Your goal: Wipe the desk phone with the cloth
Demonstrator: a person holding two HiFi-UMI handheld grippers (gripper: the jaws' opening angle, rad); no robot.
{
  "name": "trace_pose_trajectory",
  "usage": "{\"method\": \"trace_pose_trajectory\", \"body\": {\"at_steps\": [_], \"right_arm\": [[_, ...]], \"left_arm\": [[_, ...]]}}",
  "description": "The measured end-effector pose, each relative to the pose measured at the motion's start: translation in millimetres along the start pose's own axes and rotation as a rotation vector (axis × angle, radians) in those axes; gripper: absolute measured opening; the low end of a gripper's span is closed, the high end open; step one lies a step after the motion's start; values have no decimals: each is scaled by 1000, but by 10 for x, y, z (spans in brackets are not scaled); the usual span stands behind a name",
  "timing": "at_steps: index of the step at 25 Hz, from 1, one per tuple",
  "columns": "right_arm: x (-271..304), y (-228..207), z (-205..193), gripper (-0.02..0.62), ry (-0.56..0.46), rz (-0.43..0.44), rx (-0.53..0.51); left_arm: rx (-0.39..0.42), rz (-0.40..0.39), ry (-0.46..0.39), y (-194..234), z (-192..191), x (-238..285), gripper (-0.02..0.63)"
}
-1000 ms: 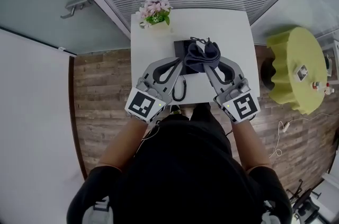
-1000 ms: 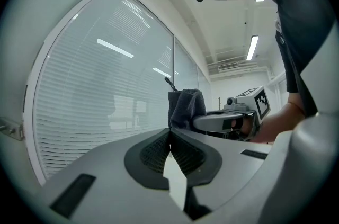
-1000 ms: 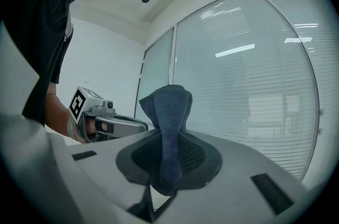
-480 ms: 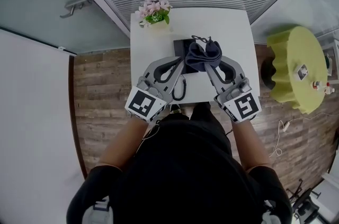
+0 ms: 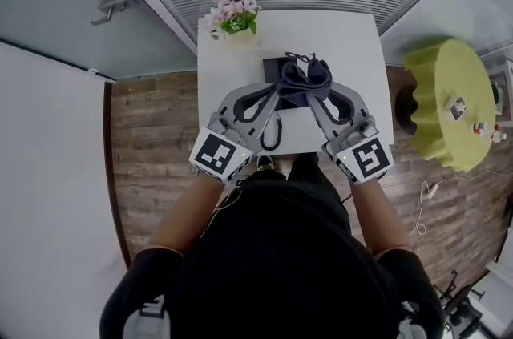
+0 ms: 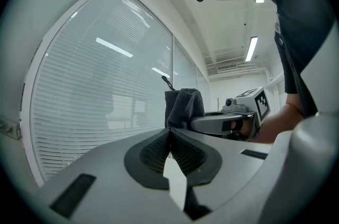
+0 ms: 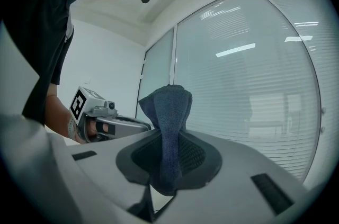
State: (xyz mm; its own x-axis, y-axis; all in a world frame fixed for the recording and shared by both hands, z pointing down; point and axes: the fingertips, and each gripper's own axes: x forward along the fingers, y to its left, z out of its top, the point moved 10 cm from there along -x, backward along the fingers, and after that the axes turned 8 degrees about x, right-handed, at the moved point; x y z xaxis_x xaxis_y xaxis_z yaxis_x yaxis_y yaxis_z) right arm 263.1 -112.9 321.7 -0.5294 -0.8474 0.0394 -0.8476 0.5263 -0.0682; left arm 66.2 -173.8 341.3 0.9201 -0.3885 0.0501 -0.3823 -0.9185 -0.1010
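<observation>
Now, starting closest in: reaching out over the near half of a small white rectangular table (image 5: 345, 49) with both tools side by side. Over on the right gripper (image 5: 311, 93), clamped firmly on a dark blue-grey terry cloth (image 5: 304, 79), with the fabric running down between the pads and bunching up past the tips. Over on the left gripper (image 5: 278, 89), pressed together with nothing between, tips right at the cloth's edge, touching it or just short, cannot tell. Below the cloth, can make out a black desk phone (image 5: 273, 69), mostly covered, resting mid-table, with its black coiled cord (image 5: 272, 135) looping back toward the near edge. Further on, at the far left corner, a small pot of pink flowers (image 5: 233, 15). Off beyond the table's right side, down on the brown wooden floor (image 5: 160, 153), a yellow-green round stool (image 5: 445, 105)
</observation>
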Motion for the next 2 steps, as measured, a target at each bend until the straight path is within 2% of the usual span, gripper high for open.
{"method": "trace_pose_trajectory", "body": {"at_steps": [2], "right_arm": [[15, 8, 3, 67, 1, 1, -1]], "left_arm": [[1, 0, 3, 11, -4, -11, 11]]}}
